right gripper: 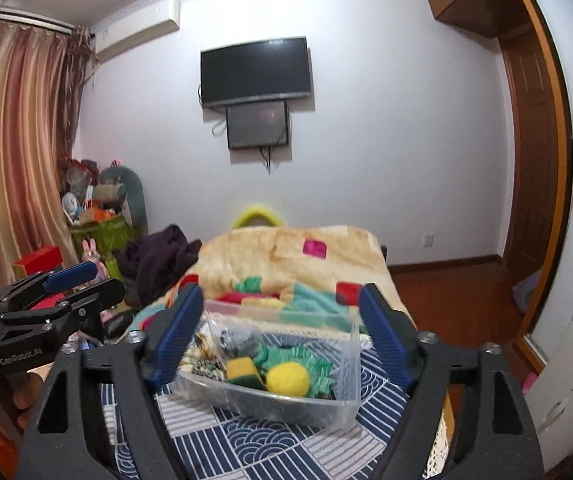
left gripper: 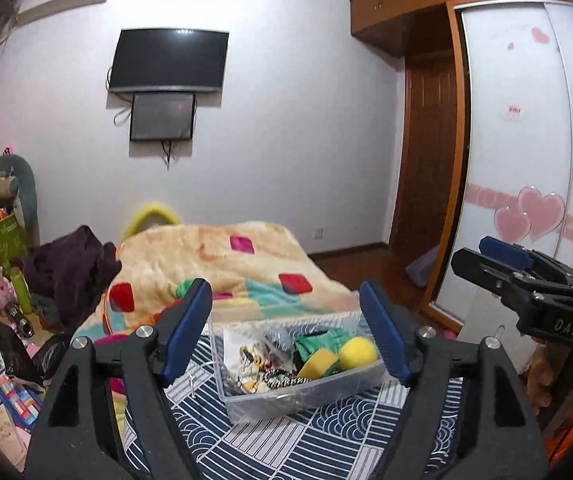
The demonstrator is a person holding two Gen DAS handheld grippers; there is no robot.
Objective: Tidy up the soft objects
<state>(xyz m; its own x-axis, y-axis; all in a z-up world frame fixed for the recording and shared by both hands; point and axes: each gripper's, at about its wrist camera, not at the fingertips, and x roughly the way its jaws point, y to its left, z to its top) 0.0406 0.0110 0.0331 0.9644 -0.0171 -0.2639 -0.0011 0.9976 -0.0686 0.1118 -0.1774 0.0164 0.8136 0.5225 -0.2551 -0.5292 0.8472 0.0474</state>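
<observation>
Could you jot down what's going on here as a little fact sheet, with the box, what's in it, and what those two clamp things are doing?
container: clear plastic bin on a blue-and-white patterned cloth
contents: yellow ball, yellow-green sponge, green fabric, other small items too jumbled to name
behind it: patchwork blanket
left gripper: open, empty, fingers apart above the bin
right gripper: open, empty, also facing the bin
contact: neither touches anything

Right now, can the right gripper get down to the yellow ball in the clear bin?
Probably yes. The right gripper is open and empty, and the yellow ball lies on top in the lidless clear bin, near its front wall, with nothing over it.
</observation>
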